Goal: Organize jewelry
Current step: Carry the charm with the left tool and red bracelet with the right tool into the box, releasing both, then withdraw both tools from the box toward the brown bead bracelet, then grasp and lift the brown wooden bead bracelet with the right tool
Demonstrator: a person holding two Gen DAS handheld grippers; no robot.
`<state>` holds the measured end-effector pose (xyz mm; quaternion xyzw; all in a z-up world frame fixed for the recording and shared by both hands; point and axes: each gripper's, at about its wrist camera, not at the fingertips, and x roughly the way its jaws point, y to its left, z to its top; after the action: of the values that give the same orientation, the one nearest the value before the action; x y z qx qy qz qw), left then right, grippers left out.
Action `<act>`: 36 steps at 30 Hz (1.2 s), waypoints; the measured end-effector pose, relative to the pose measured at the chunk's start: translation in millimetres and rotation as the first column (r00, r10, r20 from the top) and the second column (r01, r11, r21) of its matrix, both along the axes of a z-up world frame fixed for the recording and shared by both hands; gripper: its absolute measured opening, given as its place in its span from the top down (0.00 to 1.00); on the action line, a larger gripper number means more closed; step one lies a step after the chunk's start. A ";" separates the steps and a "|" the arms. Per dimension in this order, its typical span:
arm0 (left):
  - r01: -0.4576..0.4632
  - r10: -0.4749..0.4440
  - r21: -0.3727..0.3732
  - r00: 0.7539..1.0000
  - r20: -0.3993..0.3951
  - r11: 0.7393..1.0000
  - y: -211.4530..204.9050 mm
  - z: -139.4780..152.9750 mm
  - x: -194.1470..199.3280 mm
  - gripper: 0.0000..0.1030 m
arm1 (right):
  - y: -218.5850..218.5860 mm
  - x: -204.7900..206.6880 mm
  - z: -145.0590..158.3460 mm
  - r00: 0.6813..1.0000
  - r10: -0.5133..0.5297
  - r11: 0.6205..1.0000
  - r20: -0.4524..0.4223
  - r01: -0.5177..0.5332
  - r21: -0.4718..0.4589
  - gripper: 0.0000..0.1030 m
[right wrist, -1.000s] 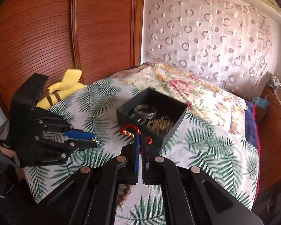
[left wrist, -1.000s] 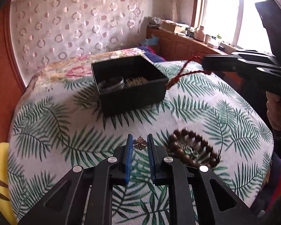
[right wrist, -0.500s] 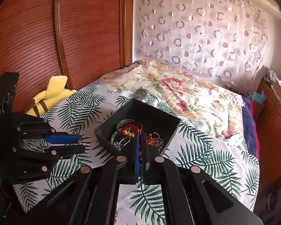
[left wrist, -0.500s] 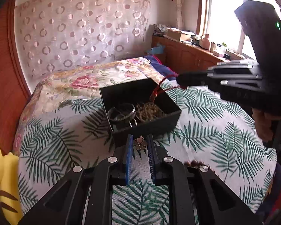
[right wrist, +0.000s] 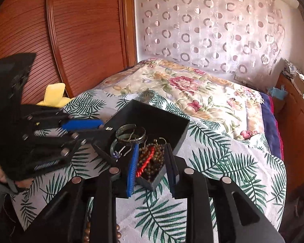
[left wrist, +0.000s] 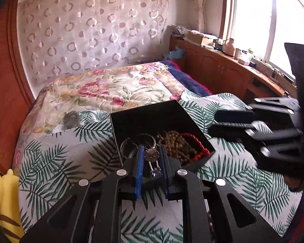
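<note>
A black box (left wrist: 150, 113) (right wrist: 152, 113) sits on the palm-leaf bedspread. In it lie a metal bangle (right wrist: 130, 134), brown bead strings (left wrist: 175, 141) (right wrist: 155, 156) and a red cord bracelet (left wrist: 198, 150) (right wrist: 147, 160). My left gripper (left wrist: 151, 155) is shut on a small flower-shaped metal charm (left wrist: 151, 155) and holds it over the box's near edge. My right gripper (right wrist: 151, 158) is open and empty, right above the box's near corner. It also shows at the right of the left wrist view (left wrist: 229, 121).
A yellow plush toy (left wrist: 2, 198) (right wrist: 52, 95) lies at the bed's left edge by the wooden headboard (right wrist: 71, 36). A floral quilt (left wrist: 111, 89) lies beyond the box. A wooden cabinet (left wrist: 229, 70) runs under the window. Brown beads (right wrist: 87, 232) lie under my right gripper.
My right gripper has opened and the red cord bracelet now lies in the box. My left gripper has moved forward over the box with the charm, its jaws slightly wider apart.
</note>
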<state>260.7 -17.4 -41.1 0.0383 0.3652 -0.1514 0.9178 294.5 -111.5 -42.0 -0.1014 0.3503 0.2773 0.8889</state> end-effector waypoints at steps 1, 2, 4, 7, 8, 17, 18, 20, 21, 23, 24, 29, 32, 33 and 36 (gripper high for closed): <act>0.000 0.000 0.004 1.000 -0.001 1.000 -1.8 -0.7 3.6 0.86 | -2.7 -3.2 -1.5 1.000 -0.002 1.000 0.002 0.002 -0.001 0.73; -0.002 0.002 0.007 1.000 0.000 1.000 -3.2 -1.2 6.1 0.86 | -4.8 -5.5 -2.3 1.000 -0.004 1.000 0.003 0.004 -0.003 0.73; -0.002 0.002 0.010 1.000 -0.003 1.000 -6.1 -1.9 10.3 0.86 | -9.9 -11.5 -4.5 1.000 -0.005 1.000 0.004 0.005 0.000 0.73; -0.015 0.015 0.013 1.000 -0.001 1.000 -8.2 -4.1 17.7 0.79 | -18.3 -20.1 -8.7 1.000 -0.006 1.000 0.000 0.006 0.014 0.73; -0.021 0.021 0.009 1.000 -0.004 1.000 -8.0 -5.1 20.0 0.69 | -20.9 -23.3 -10.2 1.000 -0.009 1.000 -0.002 0.009 0.017 0.73; -0.037 0.037 -0.007 0.999 0.023 0.999 -1.9 -5.6 -4.5 0.47 | -33.0 -63.4 -22.9 0.999 0.026 0.998 -0.026 -0.025 0.052 0.73; -0.034 0.034 -0.008 0.999 0.026 0.999 -0.9 -5.7 -10.0 0.47 | -32.6 -69.6 -27.1 0.999 0.037 0.998 -0.036 -0.035 0.050 0.73; -0.027 0.027 -0.008 0.999 0.031 1.000 0.3 -6.8 -22.0 0.45 | -29.0 -79.0 -35.6 0.997 0.058 0.998 -0.060 -0.055 0.039 0.73; -0.025 0.025 -0.011 0.999 0.031 1.000 1.3 -7.7 -28.9 0.44 | -27.2 -83.8 -41.6 0.995 0.065 0.998 -0.071 -0.063 0.030 0.73; -0.016 0.016 -0.022 0.999 0.030 1.000 4.0 -9.9 -41.7 0.41 | -24.0 -90.4 -52.0 0.993 0.073 0.997 -0.095 -0.072 0.014 0.73; -0.010 0.011 -0.027 1.000 0.028 1.000 5.0 -11.4 -46.9 0.41 | -23.1 -92.2 -56.7 0.991 0.076 0.997 -0.106 -0.075 0.008 0.73; 0.011 -0.011 -0.021 1.000 0.021 1.000 6.8 -20.7 -69.6 0.34 | -17.0 -93.8 -75.1 0.984 0.085 0.996 -0.154 -0.088 -0.016 0.73; 0.004 -0.004 -0.015 1.000 0.015 1.000 8.4 -27.1 -77.1 0.33 | -12.1 -93.1 -83.1 0.982 0.087 0.995 -0.170 -0.094 -0.032 0.75; 0.002 -0.002 -0.017 1.000 0.010 1.000 10.4 -29.9 -79.2 0.33 | -12.1 -92.6 -84.8 0.982 0.084 0.995 -0.170 -0.091 -0.035 0.77; -0.009 0.009 -0.027 1.000 -0.003 1.000 15.7 -35.8 -83.0 0.33 | -12.5 -90.7 -84.6 0.983 0.075 0.996 -0.165 -0.082 -0.037 0.85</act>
<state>177.7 -1.8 -76.9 0.0241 0.3645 -0.1522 0.9184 203.7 -124.0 -126.6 -0.1115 0.4236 0.3119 0.8431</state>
